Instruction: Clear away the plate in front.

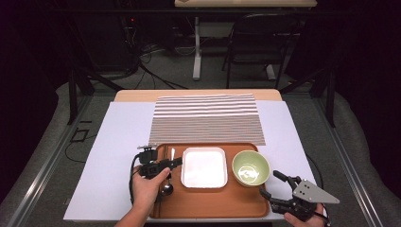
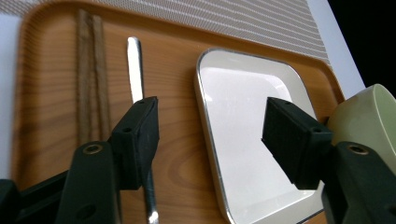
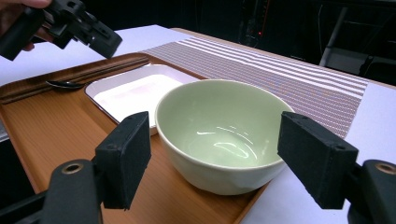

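A wooden tray point(image 1: 208, 208) holds a white square plate point(image 1: 204, 167), a pale green bowl point(image 1: 250, 168), a metal spoon point(image 1: 167, 187) and brown chopsticks point(image 2: 91, 70) along its left side. My left gripper point(image 1: 177, 162) hovers over the tray's left part, open, with nothing between its jaws; below it lie the spoon handle point(image 2: 134, 70) and the plate point(image 2: 252, 116). My right gripper point(image 1: 271, 184) stands open at the tray's near right corner. It faces the bowl point(image 3: 224, 126) and is apart from it. The left gripper point(image 3: 102, 39) hangs above the spoon point(image 3: 65, 84).
A striped placemat point(image 1: 206, 118) lies beyond the tray on a white table cover point(image 1: 118, 142). The table's front edge runs just under the tray. A chair point(image 1: 260, 42) and table legs stand on the floor behind.
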Demonstrator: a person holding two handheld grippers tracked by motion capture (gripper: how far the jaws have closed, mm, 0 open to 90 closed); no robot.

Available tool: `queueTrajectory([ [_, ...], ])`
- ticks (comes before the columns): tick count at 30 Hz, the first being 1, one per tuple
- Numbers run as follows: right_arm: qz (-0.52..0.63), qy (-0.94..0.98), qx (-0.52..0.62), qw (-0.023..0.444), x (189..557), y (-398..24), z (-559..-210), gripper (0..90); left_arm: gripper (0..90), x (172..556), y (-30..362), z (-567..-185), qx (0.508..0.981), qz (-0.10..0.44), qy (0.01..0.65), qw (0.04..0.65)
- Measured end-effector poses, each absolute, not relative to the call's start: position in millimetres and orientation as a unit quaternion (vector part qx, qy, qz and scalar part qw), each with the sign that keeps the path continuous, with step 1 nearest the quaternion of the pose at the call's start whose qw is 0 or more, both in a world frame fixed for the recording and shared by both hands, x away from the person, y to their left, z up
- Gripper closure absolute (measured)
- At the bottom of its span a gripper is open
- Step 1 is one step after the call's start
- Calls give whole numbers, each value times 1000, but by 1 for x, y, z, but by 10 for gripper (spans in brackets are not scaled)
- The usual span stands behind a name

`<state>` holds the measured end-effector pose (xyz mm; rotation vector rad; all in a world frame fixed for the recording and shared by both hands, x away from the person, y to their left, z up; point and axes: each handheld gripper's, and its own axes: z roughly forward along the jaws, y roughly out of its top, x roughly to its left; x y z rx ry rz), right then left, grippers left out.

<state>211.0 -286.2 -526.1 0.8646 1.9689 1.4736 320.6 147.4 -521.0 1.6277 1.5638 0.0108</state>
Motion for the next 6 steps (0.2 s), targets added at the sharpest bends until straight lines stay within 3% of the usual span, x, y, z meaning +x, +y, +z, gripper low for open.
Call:
queueTrajectory([
  [6,543,727,324,265,211,-286,-526,256,287,314,160,-520,657,17,623,424],
])
